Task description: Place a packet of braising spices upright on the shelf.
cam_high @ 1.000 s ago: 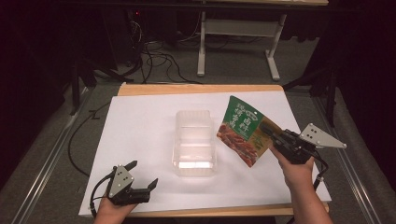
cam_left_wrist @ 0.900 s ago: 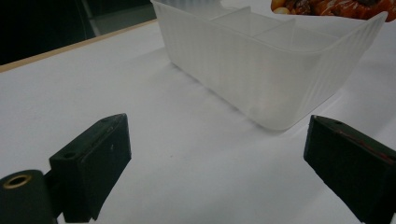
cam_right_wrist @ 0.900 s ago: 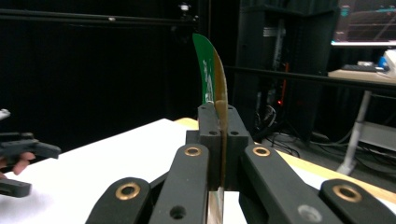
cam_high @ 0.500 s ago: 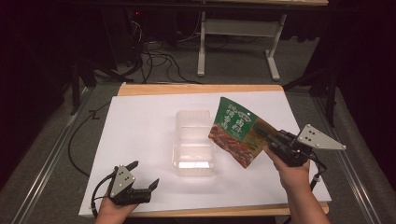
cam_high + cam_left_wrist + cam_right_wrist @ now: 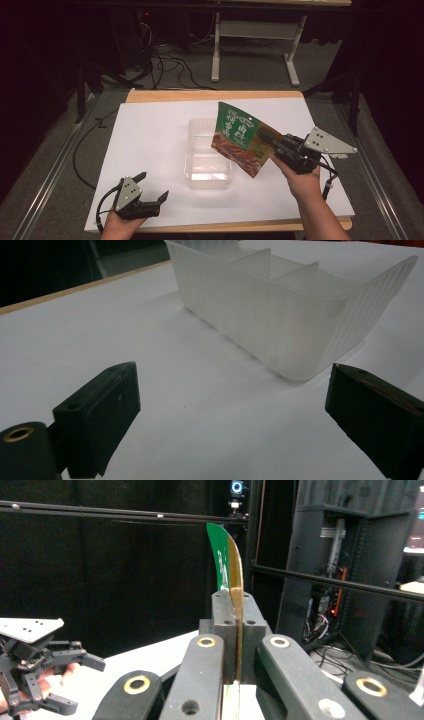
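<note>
Right gripper (image 5: 278, 145): jaws pinching one edge of the pouch (image 5: 241, 138).
Pouch: held tilted in the air, above the right rim of the tray (image 5: 207, 176).
Left gripper (image 5: 152, 188): jaws spread, nothing between them, near the tray on the bench (image 5: 150, 130).

Snack pouch (image 5: 241, 138) higher, nearer tray (image 5: 200, 126)
</note>
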### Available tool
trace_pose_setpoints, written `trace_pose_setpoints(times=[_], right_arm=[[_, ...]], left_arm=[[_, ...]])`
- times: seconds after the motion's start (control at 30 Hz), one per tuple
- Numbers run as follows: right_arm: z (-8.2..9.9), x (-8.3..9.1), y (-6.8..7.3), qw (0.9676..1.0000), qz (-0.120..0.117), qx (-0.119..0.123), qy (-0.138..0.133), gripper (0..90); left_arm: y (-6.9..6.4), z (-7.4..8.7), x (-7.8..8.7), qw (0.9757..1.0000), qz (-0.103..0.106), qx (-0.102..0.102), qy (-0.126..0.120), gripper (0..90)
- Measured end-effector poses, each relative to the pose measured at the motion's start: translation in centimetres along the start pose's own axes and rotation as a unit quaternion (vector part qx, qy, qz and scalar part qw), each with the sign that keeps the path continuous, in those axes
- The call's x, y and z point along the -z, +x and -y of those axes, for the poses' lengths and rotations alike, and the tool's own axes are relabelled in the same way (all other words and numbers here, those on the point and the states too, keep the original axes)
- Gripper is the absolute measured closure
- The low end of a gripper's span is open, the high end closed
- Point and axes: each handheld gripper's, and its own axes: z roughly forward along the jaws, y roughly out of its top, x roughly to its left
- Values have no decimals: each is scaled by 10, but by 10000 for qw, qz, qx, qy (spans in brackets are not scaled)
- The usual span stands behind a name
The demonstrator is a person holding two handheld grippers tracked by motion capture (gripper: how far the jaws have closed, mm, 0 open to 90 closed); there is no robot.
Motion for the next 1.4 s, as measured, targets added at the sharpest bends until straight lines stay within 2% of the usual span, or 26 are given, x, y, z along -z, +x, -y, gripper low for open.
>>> trace_pose_setpoints(times=[0.27,0.4,0.53,0.87,1.2,1.4], right_arm=[[-13,-20,6,9996,-245,69,-123,900],[-10,-26,6,9991,-356,8,-243,900],[-5,-31,8,9990,-427,42,-116,900],[0,-33,12,9986,-510,-54,-150,900],[3,-40,20,9979,-647,-27,-79,900],[6,-45,23,9979,-653,2,7,900]], left_arm=[[0,0,-1,10000,-25,9,8,79],[0,1,-1,10000,-18,28,18,78],[0,1,-1,10000,-33,13,26,78],[-1,1,1,10000,-55,-2,-5,78],[0,1,2,10000,-51,-2,-30,78],[0,1,2,10000,-39,-16,-35,78]])
